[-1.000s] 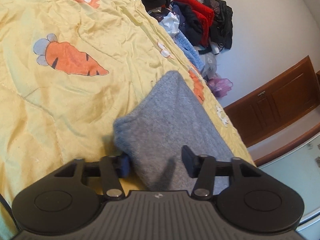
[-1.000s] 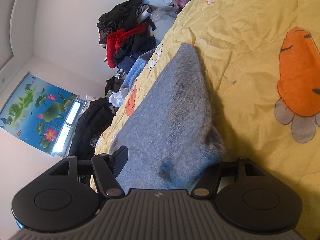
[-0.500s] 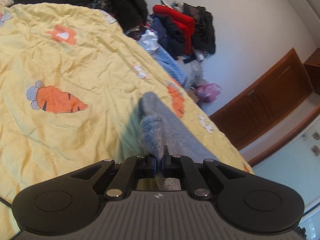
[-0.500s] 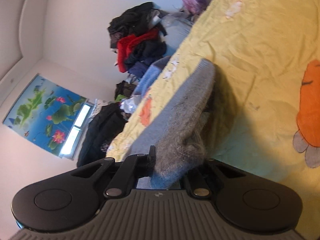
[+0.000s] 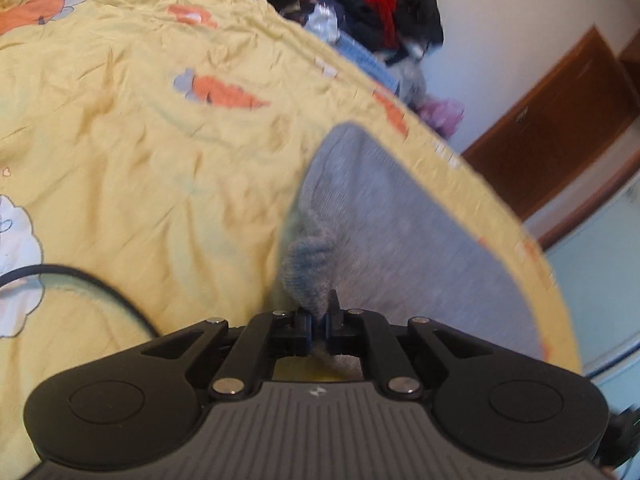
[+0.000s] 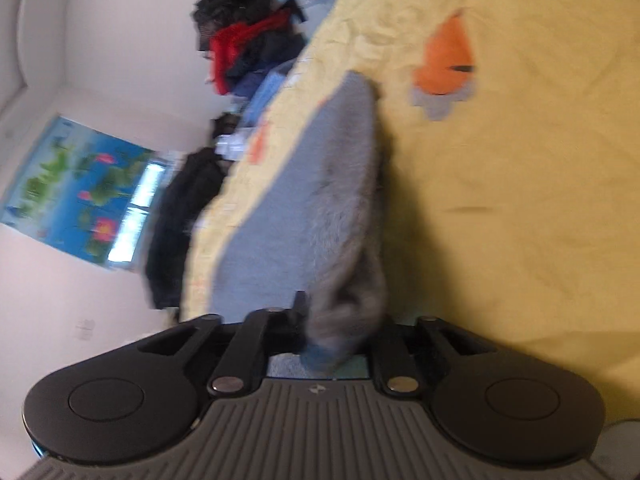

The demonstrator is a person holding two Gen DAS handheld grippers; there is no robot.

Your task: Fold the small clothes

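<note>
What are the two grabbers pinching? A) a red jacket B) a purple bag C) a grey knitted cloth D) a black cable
C: the left hand-held gripper is shut on a bunched corner of the grey knitted cloth, and the right hand-held gripper has another bunch of it between its fingers.

Grey knit garment point(image 5: 404, 216), fuzzy, lies w/ far end flat near edge of yellow carrot-print quilt point(image 5: 152, 184); near corners bunched & lifted off quilt, near edge curling over itself.

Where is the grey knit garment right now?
The grey knit garment lies along the yellow carrot-print quilt's edge, one corner pinched in the left gripper.
</note>
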